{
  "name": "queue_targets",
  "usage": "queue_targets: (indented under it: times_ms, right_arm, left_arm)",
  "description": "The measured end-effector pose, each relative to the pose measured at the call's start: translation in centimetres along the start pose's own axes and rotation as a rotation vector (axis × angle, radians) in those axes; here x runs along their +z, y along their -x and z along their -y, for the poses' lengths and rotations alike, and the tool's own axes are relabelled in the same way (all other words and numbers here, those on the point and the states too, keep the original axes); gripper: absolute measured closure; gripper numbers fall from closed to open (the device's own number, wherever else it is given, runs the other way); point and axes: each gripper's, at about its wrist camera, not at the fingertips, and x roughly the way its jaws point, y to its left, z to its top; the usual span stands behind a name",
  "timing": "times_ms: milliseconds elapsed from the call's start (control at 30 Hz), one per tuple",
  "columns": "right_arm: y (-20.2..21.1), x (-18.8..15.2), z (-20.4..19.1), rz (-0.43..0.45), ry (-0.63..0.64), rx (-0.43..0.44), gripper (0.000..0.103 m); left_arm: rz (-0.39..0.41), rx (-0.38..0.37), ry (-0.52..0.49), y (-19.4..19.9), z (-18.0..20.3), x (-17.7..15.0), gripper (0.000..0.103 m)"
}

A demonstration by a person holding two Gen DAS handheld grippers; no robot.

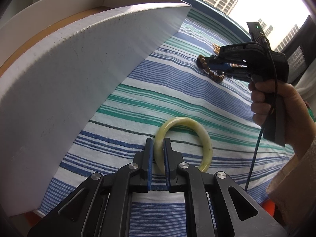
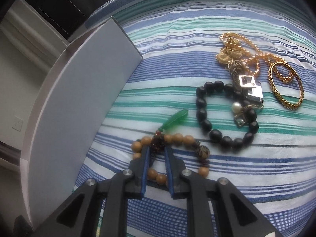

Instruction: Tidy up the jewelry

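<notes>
On the striped cloth, the left gripper pinches the green bangle; the right gripper squeezes the tan bead bracelet. Lift both slowly toward the white box; keep beads from snagging.

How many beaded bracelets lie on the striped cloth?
2: the tan wooden bead bracelet at the right claw, and the black bead bracelet beyond it. The gold pile may hide more.

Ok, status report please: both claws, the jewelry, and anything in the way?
Left claw shut on jade bangle. Right claw around tan bead bracelet, grip unclear. White box beside, path clear.
</notes>
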Motion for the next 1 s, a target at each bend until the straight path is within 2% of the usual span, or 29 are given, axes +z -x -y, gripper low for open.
queue_targets:
  times_ms: [167,267,400,567,600,633,700,800,900,933,967,1000]
  right_arm:
    - [-0.4,0.6,0.4,-0.004,-0.036,0.062,0.078]
    - [-0.6,0.9,0.1,-0.001,0.004,0.052,0.093]
    - [2.1,0.6,-0.6,0.069,0.03,0.056,0.093]
    - [7.9,0.0,-3.1,0.15,0.184,0.012,0.093]
    - [8.9,-0.2,-3.7,0.16,0.214,0.007,0.093]
    - [9.8,-0.4,-4.3,0.168,0.236,0.012,0.093]
    - [11.3,-0.3,-5.4,0.183,0.27,0.038,0.093]
    - [13.1,-0.5,-7.8,0.205,0.327,0.079,0.094]
    - [14.1,-0.6,-9.9,0.226,0.367,0.105,0.094]
    - [14.4,-0.6,-10.2,0.23,0.371,0.117,0.094]
    - [14.6,-0.9,-10.6,0.234,0.375,0.129,0.094]
    - [15.0,-1.2,-10.8,0.237,0.377,0.14,0.094]
  left_arm:
    - [-0.001,0.008,-0.006,0.0,0.2,-0.2,0.094]
    - [-0.001,0.016,-0.019,-0.1,0.5,-0.1,0.095]
    - [0.011,0.0,-0.003,0.4,0.3,-0.1,0.095]
    - [0.034,-0.097,0.037,2.6,0.6,0.6,0.095]
    - [0.043,-0.118,0.042,3.3,0.8,0.8,0.099]
    - [0.058,-0.136,0.044,4.3,0.9,1.0,0.103]
    - [0.099,-0.169,0.043,6.7,1.3,1.7,0.103]
    - [0.181,-0.132,-0.011,9.8,1.9,3.3,0.103]
    - [0.168,-0.093,-0.092,10.0,2.3,3.8,0.103]
    - [0.153,-0.074,-0.106,9.7,2.5,3.5,0.101]
    - [0.134,-0.057,-0.111,9.1,2.5,3.0,0.088]
    - [0.103,-0.054,-0.113,8.2,2.6,2.4,0.067]
